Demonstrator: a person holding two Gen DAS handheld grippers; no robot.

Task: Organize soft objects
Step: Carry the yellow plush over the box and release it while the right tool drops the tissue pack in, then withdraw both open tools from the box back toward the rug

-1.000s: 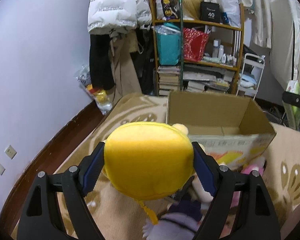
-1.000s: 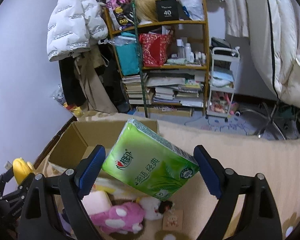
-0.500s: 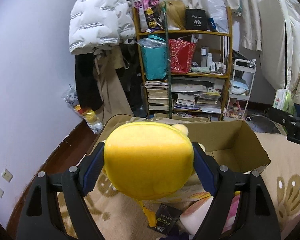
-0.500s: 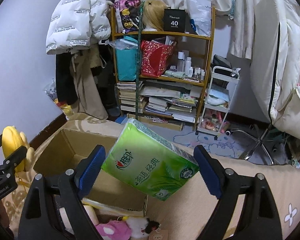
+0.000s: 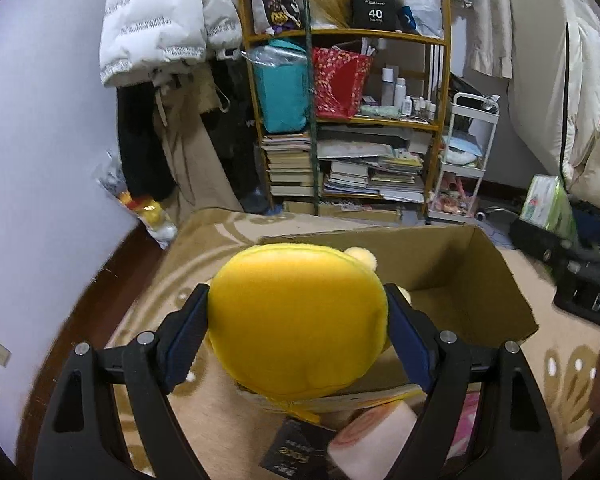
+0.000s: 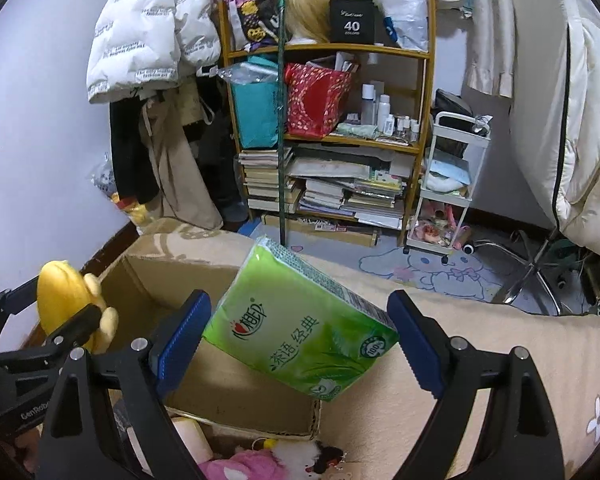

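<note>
My left gripper (image 5: 298, 338) is shut on a round yellow plush toy (image 5: 298, 320) and holds it above the near left rim of an open cardboard box (image 5: 500, 280). My right gripper (image 6: 300, 340) is shut on a green tissue pack (image 6: 296, 328), tilted, held above the box (image 6: 148, 280) near its right side. The yellow plush and left gripper show at the left of the right wrist view (image 6: 66, 304). The tissue pack and right gripper show at the right of the left wrist view (image 5: 548, 204).
A pink plush (image 6: 244, 466), a pink-and-white roll (image 5: 374, 432) and a black tag (image 5: 296, 454) lie on the beige rug (image 6: 480, 360) in front of the box. A cluttered wooden shelf (image 5: 356, 120), hanging coats (image 5: 160, 28) and a white cart (image 6: 448, 184) stand behind.
Both grippers have risen and moved over the box with their loads. The view now looks down into the box from higher up.
</note>
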